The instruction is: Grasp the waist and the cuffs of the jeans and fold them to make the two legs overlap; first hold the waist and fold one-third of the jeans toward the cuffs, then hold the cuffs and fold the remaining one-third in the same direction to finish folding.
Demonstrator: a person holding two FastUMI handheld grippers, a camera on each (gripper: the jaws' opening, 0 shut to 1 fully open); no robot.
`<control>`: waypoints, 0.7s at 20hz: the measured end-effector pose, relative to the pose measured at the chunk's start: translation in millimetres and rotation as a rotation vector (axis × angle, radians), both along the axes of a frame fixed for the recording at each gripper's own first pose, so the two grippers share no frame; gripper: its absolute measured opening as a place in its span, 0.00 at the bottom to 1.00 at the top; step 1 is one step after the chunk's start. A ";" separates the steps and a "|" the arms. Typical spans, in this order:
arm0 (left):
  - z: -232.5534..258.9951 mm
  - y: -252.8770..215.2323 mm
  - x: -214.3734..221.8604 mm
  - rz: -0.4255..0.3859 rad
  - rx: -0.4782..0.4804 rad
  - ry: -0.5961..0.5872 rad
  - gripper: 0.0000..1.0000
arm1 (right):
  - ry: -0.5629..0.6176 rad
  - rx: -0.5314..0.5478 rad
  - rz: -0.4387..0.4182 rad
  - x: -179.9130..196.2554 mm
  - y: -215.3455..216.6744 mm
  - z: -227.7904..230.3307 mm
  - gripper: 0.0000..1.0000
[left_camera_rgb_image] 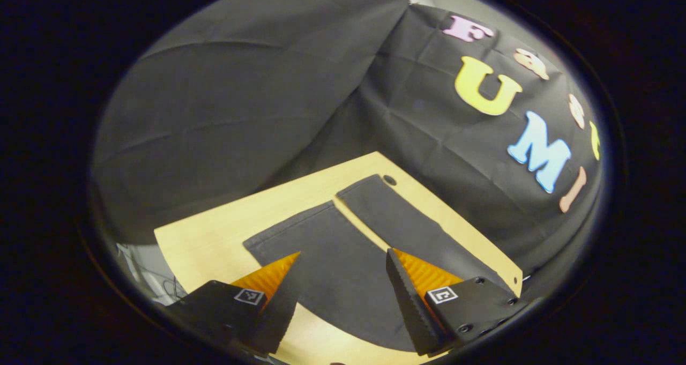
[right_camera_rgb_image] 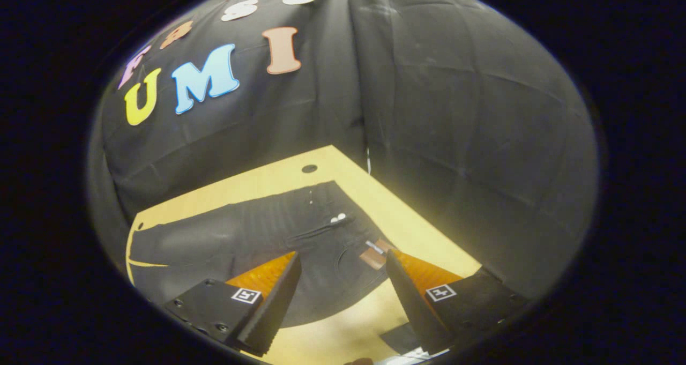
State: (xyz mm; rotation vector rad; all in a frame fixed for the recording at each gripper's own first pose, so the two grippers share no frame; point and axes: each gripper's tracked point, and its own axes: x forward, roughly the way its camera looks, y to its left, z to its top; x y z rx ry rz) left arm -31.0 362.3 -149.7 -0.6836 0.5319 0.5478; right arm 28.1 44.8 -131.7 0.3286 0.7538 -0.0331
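Jeans [left_camera_rgb_image: 332, 263] of a dark, near-black cloth lie spread flat on a pale wooden table [left_camera_rgb_image: 214, 236], taking up most of its top. In the left gripper view the two legs run away from the camera toward the far edge, with a thin strip of bare wood between them; the cuffs [left_camera_rgb_image: 370, 185] end just short of the table's far corner, near a small dark round hole [left_camera_rgb_image: 389, 180] in the wood. In the right gripper view the same garment shows from its other end: the waist [right_camera_rgb_image: 343, 220] lies toward the table's right side, and the legs stretch off to the left.

Black booth cloth [left_camera_rgb_image: 241, 102] hangs behind and beside the table in both views.

Left gripper [left_camera_rgb_image: 343, 295] hovers above the leg end of the jeans, its two fingers spread wide apart with dark cloth showing between them; neither finger touches the fabric. Right gripper [right_camera_rgb_image: 343, 295] hangs above the waist end, likewise wide apart and holding nothing, with the edge of the jeans and bare wood between its fingers.

Near the waist sit small pale buttons [right_camera_rgb_image: 337, 218] and, close to the right gripper's right finger, a brown patch [right_camera_rgb_image: 375, 255] sewn at the waistband.
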 end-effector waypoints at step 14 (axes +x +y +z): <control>-99.3 44.1 -57.4 0.341 -0.455 0.069 0.95 | 0.307 0.396 -0.200 -20.3 3.7 -92.0 0.96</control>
